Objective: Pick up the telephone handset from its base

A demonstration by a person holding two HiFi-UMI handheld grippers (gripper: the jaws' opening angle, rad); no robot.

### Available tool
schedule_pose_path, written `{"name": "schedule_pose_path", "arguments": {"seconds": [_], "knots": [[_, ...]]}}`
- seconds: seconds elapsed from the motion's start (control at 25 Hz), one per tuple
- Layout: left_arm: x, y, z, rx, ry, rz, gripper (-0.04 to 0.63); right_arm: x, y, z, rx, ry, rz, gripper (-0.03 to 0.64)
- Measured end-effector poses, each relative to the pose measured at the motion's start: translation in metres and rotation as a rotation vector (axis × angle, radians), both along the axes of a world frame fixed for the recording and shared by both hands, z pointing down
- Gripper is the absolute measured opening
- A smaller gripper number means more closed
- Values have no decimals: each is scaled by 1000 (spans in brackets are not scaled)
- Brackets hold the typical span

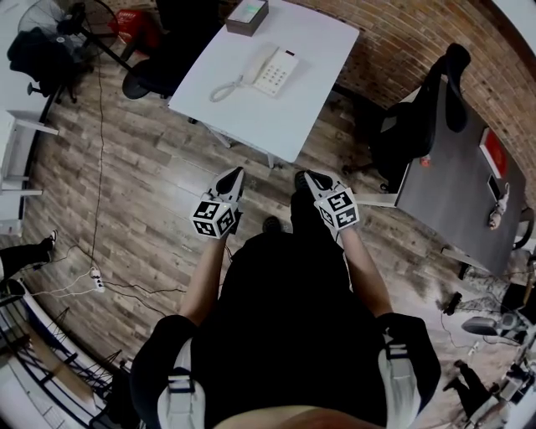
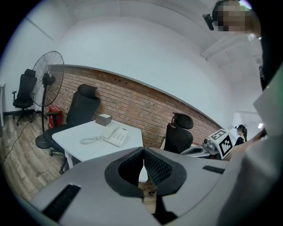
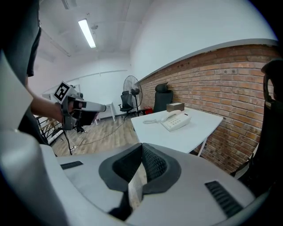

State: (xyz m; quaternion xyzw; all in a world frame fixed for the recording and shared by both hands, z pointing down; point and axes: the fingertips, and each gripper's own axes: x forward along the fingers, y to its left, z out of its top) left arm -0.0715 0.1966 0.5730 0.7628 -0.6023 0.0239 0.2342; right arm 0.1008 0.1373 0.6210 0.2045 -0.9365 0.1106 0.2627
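Head view looks steeply down; both gripper views share the far table (image 1: 276, 117).

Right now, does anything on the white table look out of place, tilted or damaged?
Nothing stands out. The telephone sits flat on the white table with its handset resting on it. The coiled cord lies beside it, and the box sits at a far corner.

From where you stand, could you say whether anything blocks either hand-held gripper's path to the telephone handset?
Nothing visible does: only floor and bare table lie between the left hand-held gripper, the right hand-held gripper and the handset.
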Motion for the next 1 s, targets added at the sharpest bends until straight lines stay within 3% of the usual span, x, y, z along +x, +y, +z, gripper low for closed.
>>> {"name": "schedule_pose_path", "arguments": {"seconds": [0.36, 1.0], "knots": [[2, -53, -4, -2, -2, -7, 20, 2, -47, 2, -45, -22, 6, -2], [15, -182, -11, -10, -33, -84, 20, 0, -187, 6, -60, -8, -121, -2]]}}
